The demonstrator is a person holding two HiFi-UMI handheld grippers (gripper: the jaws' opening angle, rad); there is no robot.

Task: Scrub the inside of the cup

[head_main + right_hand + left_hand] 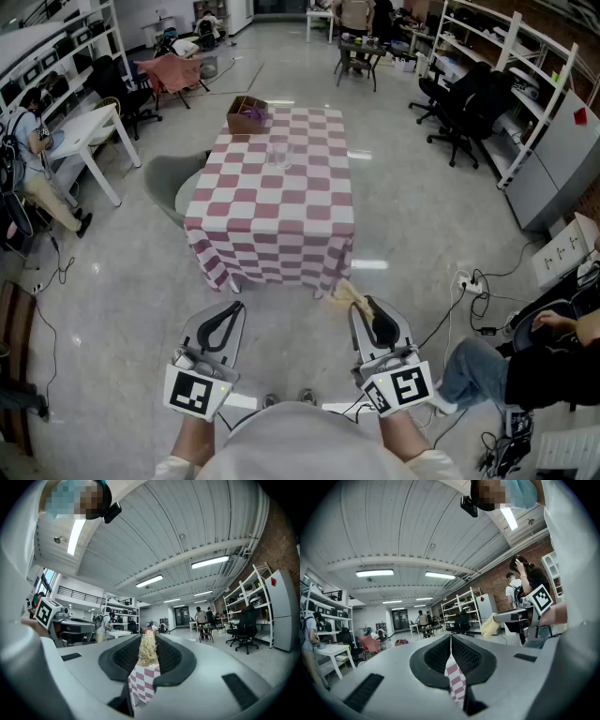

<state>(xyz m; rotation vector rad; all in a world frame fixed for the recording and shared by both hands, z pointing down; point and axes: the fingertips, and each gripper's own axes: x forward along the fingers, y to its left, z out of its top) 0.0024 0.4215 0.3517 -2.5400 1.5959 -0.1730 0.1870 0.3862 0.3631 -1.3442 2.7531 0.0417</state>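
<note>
A clear glass cup [278,152] stands on the far half of a table with a pink-and-white checked cloth [272,216], well ahead of both grippers. My left gripper [229,310] is held low at the near left, jaws shut with nothing between them; in the left gripper view [451,640] only a strip of the checked cloth shows through the seam. To the right, my right gripper [368,304] is shut on a pale yellow fibrous scrubber [348,292], whose bristly tuft [148,649] sticks out past the jaws [148,641].
A brown box [247,114] sits at the table's far left corner. A grey chair [178,184] stands against the table's left side. A white desk [91,131] is at the left, black office chairs [467,108] at the right. A seated person [530,361] and floor cables [473,283] lie near right.
</note>
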